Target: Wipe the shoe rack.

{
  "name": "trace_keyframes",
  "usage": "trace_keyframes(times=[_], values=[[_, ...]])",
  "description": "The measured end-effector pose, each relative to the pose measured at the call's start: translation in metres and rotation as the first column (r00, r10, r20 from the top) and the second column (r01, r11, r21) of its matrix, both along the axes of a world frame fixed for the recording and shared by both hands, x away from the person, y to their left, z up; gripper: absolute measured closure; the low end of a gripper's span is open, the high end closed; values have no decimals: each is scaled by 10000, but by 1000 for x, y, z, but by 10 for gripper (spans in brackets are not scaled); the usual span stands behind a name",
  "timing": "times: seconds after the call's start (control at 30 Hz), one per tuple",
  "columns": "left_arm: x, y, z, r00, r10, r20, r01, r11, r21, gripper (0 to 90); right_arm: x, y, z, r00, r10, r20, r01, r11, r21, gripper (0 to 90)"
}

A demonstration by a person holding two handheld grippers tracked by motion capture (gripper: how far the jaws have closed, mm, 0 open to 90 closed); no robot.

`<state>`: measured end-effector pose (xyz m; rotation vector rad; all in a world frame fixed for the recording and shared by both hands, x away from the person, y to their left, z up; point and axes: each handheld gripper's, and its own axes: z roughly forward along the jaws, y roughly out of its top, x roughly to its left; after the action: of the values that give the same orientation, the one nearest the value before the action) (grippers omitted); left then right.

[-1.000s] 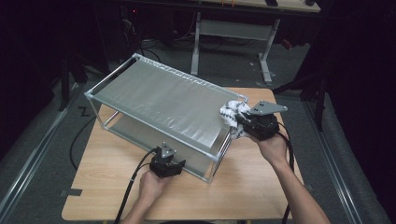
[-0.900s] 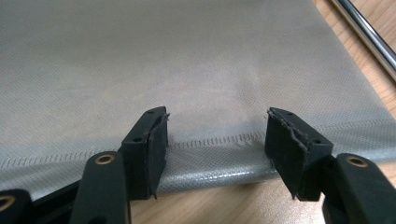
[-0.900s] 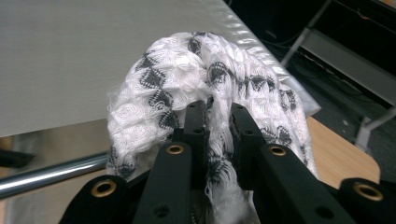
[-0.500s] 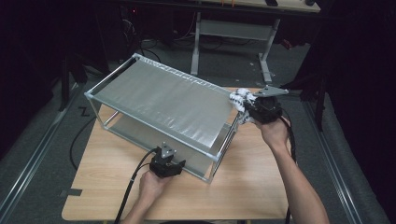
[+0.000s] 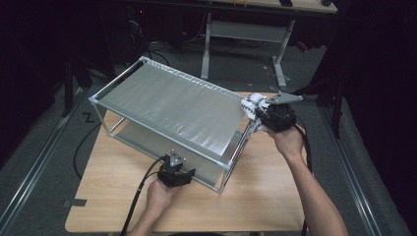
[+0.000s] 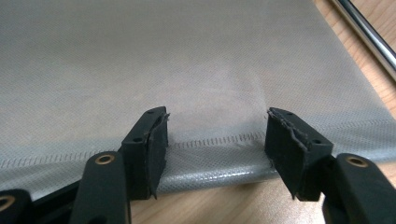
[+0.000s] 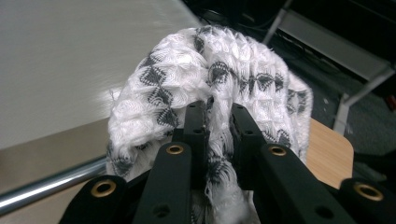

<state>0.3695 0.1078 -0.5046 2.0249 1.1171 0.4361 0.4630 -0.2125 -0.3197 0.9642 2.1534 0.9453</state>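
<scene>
Clearly the towel (image 7: 210, 79) is soft and limp; the right gripper (image 7: 218, 121), at 3 o'clock of the rack (image 5: 162, 105), pinches its bunched middle. The left gripper (image 6: 217, 140) stands spread.

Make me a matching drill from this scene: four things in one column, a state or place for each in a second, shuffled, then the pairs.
Things:
1. left claw
2. right claw
3. white cloth with dark pattern
4. grey fabric shelf

States or places:
A. stretched across the top of the metal frame
B. jaws apart, at the hem of the lower grey sheet
C. bunched up at the frame's far right corner
D. jaws closed on a cloth

Pairs: 1-B, 2-D, 3-C, 4-A
</scene>
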Motion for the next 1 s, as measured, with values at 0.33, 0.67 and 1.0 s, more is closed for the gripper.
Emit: trace_keyframes(times=[0.33,0.67,1.0], values=[[0,0,0,10000,14,3,-14,10000,23,398,-57,12,-4,9835,1796,209,-1796,9837,18,800],[0,0,0,10000,8,2,-8,10000,33,398,-106,29,-3,9437,3294,294,-3297,9441,31,799],[0,0,0,10000,1,6,-1,10000,27,398,-131,34,-7,9131,4051,464,-4061,9137,145,798]])
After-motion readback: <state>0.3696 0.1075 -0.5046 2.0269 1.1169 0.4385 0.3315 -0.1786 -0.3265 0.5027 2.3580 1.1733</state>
